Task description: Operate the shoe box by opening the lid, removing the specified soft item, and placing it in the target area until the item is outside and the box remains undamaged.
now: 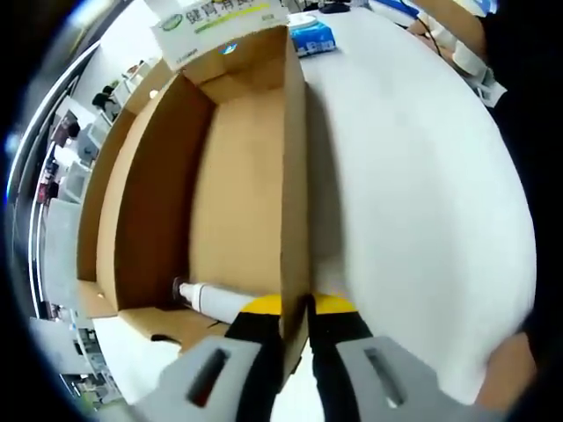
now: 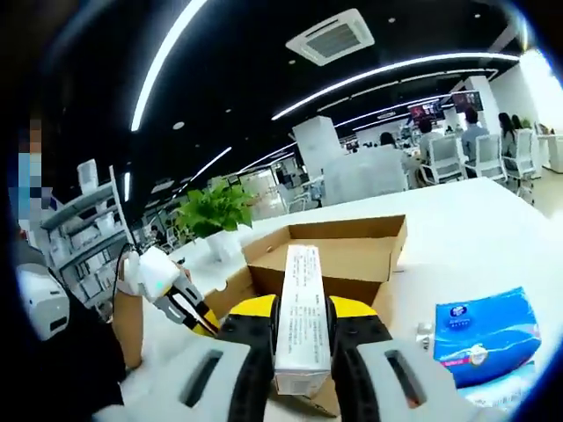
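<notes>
Left gripper view: the left gripper [image 1: 297,338] has its jaws pressed together on the right-hand side wall of the open brown cardboard shoe box [image 1: 237,176], low centre of frame. Judged purpose: steadying the box so it does not slide or tear while the other hand works. A white tube with a dark cap [image 1: 209,299] lies on the box floor at the lower left, near the pinched wall. The white tabletop [image 1: 413,193] fills the right half.

Right gripper view: the right gripper [image 2: 301,356] pinches a long white printed carton [image 2: 301,308], held up at lower centre, above and in front of the box [image 2: 339,251]. Item appears already out; placing remains. A blue tissue pack [image 2: 479,338] lies at lower right. The left gripper [image 2: 171,294] shows at lower left.
</notes>
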